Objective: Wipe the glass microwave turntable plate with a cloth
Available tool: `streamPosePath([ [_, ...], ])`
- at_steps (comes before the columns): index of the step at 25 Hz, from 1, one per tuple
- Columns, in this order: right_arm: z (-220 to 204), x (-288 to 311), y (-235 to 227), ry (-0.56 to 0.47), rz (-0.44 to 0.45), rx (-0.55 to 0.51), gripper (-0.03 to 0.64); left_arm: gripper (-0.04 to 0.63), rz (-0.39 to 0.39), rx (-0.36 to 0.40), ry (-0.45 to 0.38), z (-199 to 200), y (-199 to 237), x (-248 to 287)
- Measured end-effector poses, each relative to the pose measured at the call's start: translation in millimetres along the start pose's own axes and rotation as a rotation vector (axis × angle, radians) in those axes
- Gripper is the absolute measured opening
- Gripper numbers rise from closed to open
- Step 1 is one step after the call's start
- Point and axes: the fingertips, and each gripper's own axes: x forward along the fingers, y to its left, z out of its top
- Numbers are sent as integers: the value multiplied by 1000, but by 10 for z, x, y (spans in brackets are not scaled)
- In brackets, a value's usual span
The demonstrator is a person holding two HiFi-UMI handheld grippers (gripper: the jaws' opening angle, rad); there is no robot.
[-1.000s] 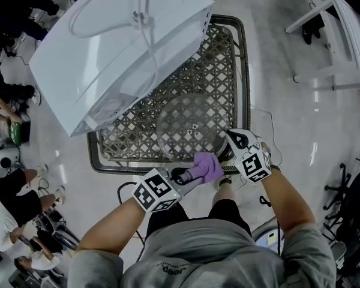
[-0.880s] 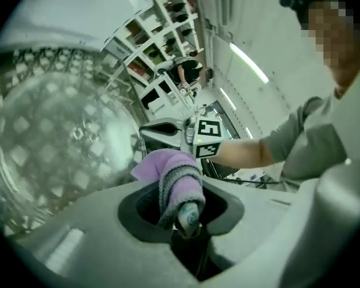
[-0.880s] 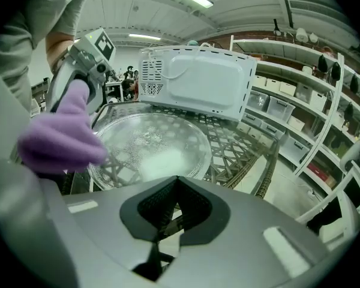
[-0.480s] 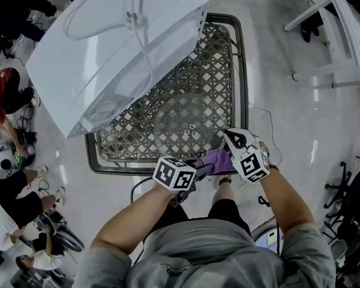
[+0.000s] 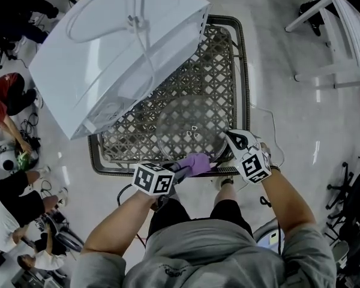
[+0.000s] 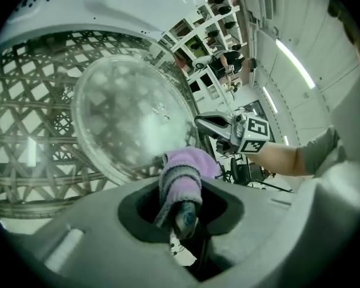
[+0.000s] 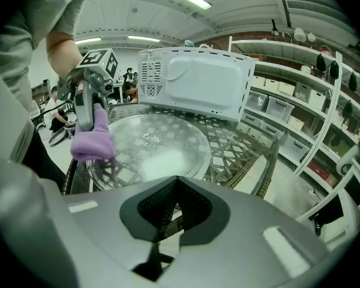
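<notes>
Pinching purple cloth (image 6: 183,171), left gripper (image 6: 185,212), at glass plate (image 6: 123,110) (wicker table (image 5: 229,59))

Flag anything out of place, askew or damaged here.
Nothing looks spilled or broken. Only oddity: the microwave stands back-to-front, its rear panel and bundled cord toward the person, while the glass plate lies outside it on the lattice table. The left gripper holds the purple cloth at its rim.

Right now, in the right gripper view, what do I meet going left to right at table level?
purple cloth → glass plate → right rim of the wicker table → storage shelves
</notes>
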Motion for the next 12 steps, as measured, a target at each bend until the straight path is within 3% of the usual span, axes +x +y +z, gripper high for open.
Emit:
streamPosePath([
  [7, -1, 1, -3, 8, -1, -3, 8, 92, 63, -22, -18, -55, 295, -414],
  [12, -1, 10, 0, 14, -1, 0, 8, 92, 40, -66, -50, -52, 335, -513],
])
